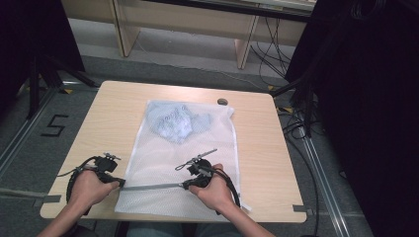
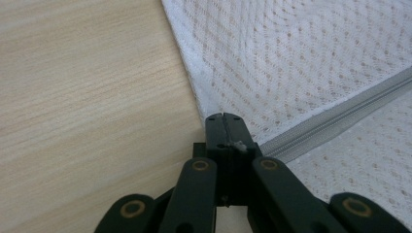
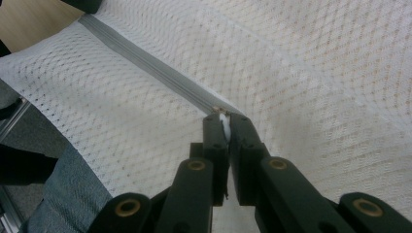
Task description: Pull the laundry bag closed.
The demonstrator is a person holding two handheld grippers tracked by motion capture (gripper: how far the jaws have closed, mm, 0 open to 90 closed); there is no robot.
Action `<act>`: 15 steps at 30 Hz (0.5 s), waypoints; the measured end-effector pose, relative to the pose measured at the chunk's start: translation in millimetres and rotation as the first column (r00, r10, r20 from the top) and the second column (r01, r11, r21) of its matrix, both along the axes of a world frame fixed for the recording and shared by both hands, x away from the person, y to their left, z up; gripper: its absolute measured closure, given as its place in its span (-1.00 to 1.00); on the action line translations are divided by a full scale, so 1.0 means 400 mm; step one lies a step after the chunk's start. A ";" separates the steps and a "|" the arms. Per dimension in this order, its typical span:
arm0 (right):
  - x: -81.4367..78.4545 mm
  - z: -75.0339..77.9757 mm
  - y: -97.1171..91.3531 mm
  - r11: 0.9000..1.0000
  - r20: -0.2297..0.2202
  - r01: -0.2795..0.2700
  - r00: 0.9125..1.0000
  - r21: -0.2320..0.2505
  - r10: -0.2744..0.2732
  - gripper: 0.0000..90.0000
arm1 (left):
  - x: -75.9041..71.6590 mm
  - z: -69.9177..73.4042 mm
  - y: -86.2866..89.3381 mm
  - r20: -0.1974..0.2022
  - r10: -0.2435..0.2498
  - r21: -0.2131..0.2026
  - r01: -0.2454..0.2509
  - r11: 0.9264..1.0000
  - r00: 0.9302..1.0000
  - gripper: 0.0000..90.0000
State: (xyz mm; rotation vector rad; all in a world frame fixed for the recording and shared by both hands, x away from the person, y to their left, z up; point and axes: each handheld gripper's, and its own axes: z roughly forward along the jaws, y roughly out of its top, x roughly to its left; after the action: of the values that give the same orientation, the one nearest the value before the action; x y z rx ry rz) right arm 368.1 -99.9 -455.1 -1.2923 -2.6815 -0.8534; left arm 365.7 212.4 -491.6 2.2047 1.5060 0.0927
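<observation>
Left tongs point(image 2: 224, 116) pinch the mesh bag's point(image 1: 163, 163) zipper end, right tongs point(image 3: 224, 116) clench the white zipper pull point(image 3: 223, 124); a "5" point(image 1: 53, 125) marks the floor

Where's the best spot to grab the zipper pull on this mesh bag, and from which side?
Grip the small white pull tab at the zipper's right end, coming in along the zipper line from the right. It stands up thin from the flat mesh bag, so jaws pinch its flat faces, as the right gripper does now.

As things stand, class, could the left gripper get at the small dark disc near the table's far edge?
Probably not without letting go: the left gripper is shut on the mesh bag at its near-left edge, and the small dark disc lies across the table beyond the bag.
</observation>
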 end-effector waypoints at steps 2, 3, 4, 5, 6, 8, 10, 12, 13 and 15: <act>0.000 0.000 0.000 1.000 0.001 -0.001 1.000 0.000 0.001 0.94 | -0.004 0.000 -0.005 -0.012 0.031 -0.015 -0.031 0.999 0.999 1.00; 0.000 0.000 -0.001 1.000 0.003 -0.001 1.000 -0.004 0.001 0.94 | -0.004 0.000 -0.005 -0.012 0.031 -0.015 -0.031 0.999 0.999 1.00; 0.001 0.000 -0.003 1.000 0.001 -0.003 1.000 0.002 0.003 0.94 | -0.004 0.000 -0.005 -0.013 0.030 -0.014 -0.031 0.999 0.999 1.00; -0.003 0.002 -0.003 1.000 -0.022 0.025 0.999 -0.002 -0.025 0.94 | -0.004 0.000 -0.005 -0.012 0.031 -0.014 -0.031 0.999 0.999 1.00; -0.003 0.003 -0.003 1.000 -0.021 0.027 0.999 -0.008 -0.027 0.94 | -0.004 0.000 -0.004 -0.012 0.030 -0.015 -0.030 0.999 0.999 1.00; -0.003 0.002 -0.006 1.000 -0.013 0.018 1.000 -0.004 -0.018 0.94 | -0.004 0.000 -0.005 -0.012 0.030 -0.014 -0.030 0.999 0.999 1.00; -0.001 0.001 -0.008 1.000 -0.016 0.020 1.000 0.002 -0.020 0.94 | -0.004 0.000 -0.005 -0.012 0.030 -0.014 -0.030 0.999 0.999 1.00; -0.001 0.003 -0.010 1.000 -0.006 0.019 1.000 -0.002 -0.019 0.94 | -0.004 0.000 -0.005 -0.012 0.029 -0.013 -0.029 0.999 1.000 1.00; -0.002 0.003 -0.011 1.000 -0.010 0.028 1.000 -0.007 -0.028 0.94 | 0.000 0.000 0.000 -0.001 0.001 -0.001 -0.001 1.000 1.000 1.00; -0.002 0.003 -0.013 1.000 -0.011 0.025 1.000 -0.004 -0.025 0.94 | 0.001 0.000 0.000 0.001 -0.005 0.002 0.005 1.000 1.000 1.00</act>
State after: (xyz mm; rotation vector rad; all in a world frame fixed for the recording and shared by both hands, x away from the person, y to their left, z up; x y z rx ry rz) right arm 367.3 -105.3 -453.7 -1.3304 -2.6656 -0.8414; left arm 365.9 212.6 -491.6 2.2093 1.5009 0.0936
